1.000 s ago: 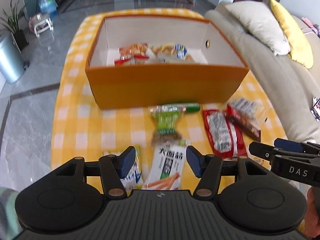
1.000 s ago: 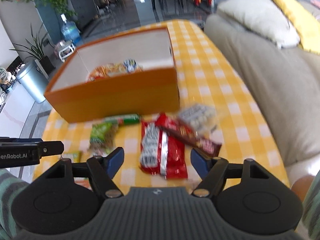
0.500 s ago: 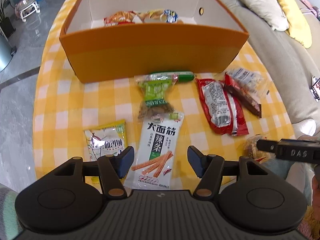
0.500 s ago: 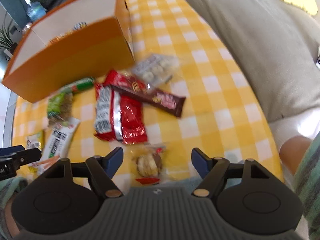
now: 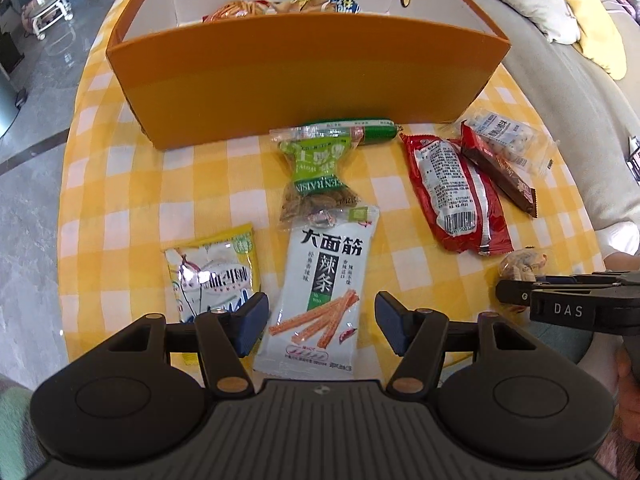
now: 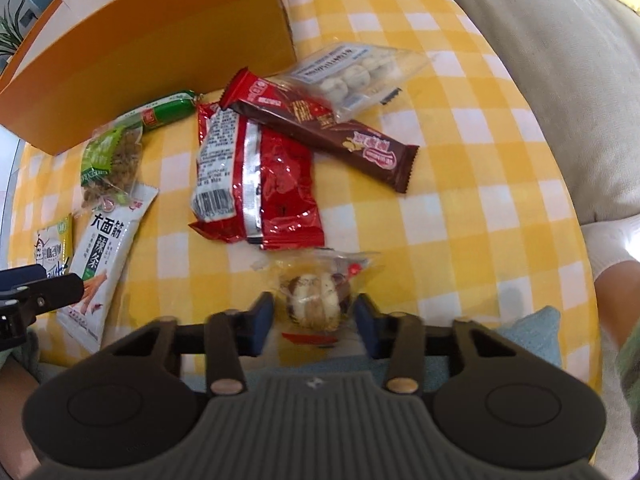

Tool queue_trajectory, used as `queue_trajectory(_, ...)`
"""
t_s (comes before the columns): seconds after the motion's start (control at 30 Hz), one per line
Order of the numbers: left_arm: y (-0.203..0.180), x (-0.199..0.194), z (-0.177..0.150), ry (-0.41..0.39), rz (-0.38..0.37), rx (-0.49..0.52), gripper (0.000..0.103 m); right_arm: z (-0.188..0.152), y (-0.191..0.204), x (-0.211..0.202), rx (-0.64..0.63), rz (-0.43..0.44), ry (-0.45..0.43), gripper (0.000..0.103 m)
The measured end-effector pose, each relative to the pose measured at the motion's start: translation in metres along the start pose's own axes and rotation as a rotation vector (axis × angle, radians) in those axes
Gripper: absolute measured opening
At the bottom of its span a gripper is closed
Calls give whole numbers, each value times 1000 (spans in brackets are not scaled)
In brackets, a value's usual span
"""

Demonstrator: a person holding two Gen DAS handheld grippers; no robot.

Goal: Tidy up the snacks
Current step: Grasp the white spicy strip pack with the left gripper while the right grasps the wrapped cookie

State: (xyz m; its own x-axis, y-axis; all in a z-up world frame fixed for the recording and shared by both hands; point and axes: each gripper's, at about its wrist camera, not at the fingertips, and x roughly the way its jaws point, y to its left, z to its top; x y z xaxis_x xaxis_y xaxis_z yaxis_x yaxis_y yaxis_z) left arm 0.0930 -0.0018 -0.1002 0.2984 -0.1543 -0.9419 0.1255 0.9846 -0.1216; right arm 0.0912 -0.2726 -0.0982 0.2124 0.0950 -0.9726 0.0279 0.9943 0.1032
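I see the white strip packet [image 5: 320,296] lying lengthwise toward the orange box [image 5: 304,76], between the left gripper [image 5: 318,322] jaws, spread apart. Right gripper [image 6: 314,320] jaws stand apart, flanking a clear-wrapped pastry [image 6: 316,300]; contact unclear, wrapper blurred.

box [image 5: 304,80] behind snack packets [image 5: 324,288] | packets on table [image 5: 120,184] | sofa [image 6: 560,80] right of table

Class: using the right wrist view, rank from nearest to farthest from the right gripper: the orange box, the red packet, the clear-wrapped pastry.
1. Clear-wrapped pastry, between the right gripper's jaws.
2. Red packet, ahead, slightly left.
3. Orange box, far left, at the back.
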Motion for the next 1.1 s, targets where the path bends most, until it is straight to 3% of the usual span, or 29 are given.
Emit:
queue_trajectory(0.13,2,-3,5,-16,1,11,81,0,8,-5,-15,62,-7,36)
queue_trajectory(0.37,-21,17,13,-13,36,141,84,4,21,-3,-22,112,-10,35)
queue_trajectory(0.5,-29,33,14,21,56,154,84,6,21,2,1,120,3,35)
queue_trajectory(0.63,-32,48,13,41,128,160,84,8,21,6,15,132,10,36)
queue_trajectory(0.83,-29,59,13,53,96,135,86,9,24,9,10,141,11,36)
queue_trajectory(1.0,-27,60,15,33,74,142,73,11,25,10,9,142,11,37)
queue_trajectory(1.07,-27,59,14,21,74,143,59,12,26,11,10,144,11,37)
queue_trajectory(1.1,-29,56,15,19,75,140,59,12,26,11,11,144,12,37)
